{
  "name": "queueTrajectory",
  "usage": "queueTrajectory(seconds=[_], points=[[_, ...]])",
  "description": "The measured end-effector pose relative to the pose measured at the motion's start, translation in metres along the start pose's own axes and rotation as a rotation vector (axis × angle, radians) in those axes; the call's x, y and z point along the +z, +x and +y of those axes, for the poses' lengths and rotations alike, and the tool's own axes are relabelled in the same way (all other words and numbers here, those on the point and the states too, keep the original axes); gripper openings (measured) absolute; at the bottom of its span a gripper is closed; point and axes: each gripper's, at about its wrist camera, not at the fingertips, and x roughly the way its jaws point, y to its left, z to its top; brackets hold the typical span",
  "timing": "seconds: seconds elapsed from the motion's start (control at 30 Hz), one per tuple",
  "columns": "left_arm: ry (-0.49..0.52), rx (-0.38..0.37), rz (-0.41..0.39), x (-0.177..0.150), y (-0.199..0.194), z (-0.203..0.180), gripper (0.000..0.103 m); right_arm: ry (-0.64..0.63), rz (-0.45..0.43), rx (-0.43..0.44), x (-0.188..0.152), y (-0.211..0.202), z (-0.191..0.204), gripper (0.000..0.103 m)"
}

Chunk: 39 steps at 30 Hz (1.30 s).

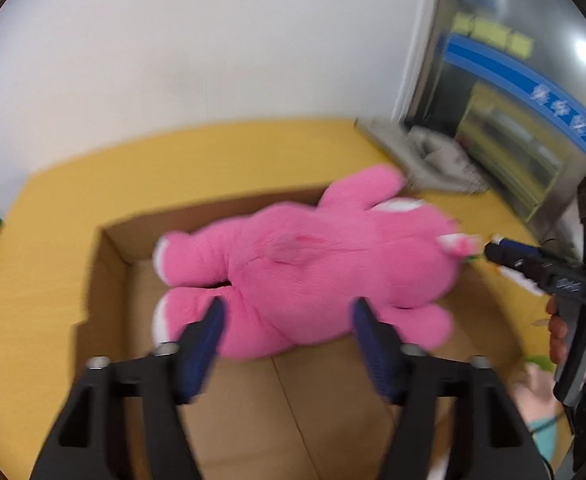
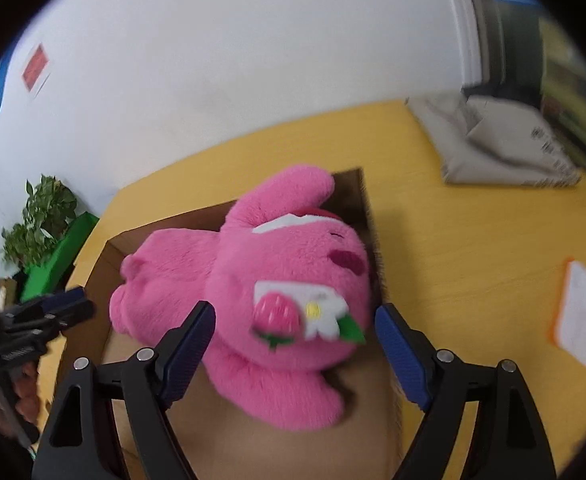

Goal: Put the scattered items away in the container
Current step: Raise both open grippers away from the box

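A pink plush rabbit (image 1: 305, 268) lies across the open cardboard box (image 1: 133, 240) on the yellow table, blurred by motion. My left gripper (image 1: 289, 320) is open, its blue pads on either side of the plush's lower body, not pressing it. In the right wrist view the plush (image 2: 277, 280) shows its head with a strawberry and flower patch, over the box (image 2: 357, 200). My right gripper (image 2: 293, 332) is open around the head, pads apart from it. The right gripper also shows in the left wrist view (image 1: 505, 252), near the plush's head.
A grey crumpled bag (image 2: 497, 140) lies at the table's far right corner. A white sheet on an orange pad (image 2: 585, 320) sits at the right. A green plant (image 2: 41, 216) stands left of the table. A white wall is behind.
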Motion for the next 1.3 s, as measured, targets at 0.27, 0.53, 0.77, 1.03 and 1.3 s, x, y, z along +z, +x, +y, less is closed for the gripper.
queueTrajectory(seconds=[0.27,0.53,0.77,1.03,1.3], points=[[-0.049,0.086,-0.167,-0.079,-0.122,-0.064,0.103,-0.061,-0.147,-0.076,-0.069,-0.124,0.034,0.085],[-0.092,0.101,-0.180,-0.122,-0.161,-0.091,0.103,-0.185,-0.175,-0.120,-0.126,-0.184,0.080,0.085],[-0.110,0.111,-0.173,-0.132,-0.170,-0.091,0.103,-0.202,-0.149,-0.127,-0.142,-0.188,0.090,0.085],[-0.138,0.108,-0.150,-0.135,-0.161,-0.084,0.103,-0.193,-0.132,-0.125,-0.140,-0.179,0.091,0.085],[-0.143,0.099,-0.123,-0.136,-0.149,-0.086,0.103,-0.199,-0.107,-0.119,-0.141,-0.167,0.091,0.085]])
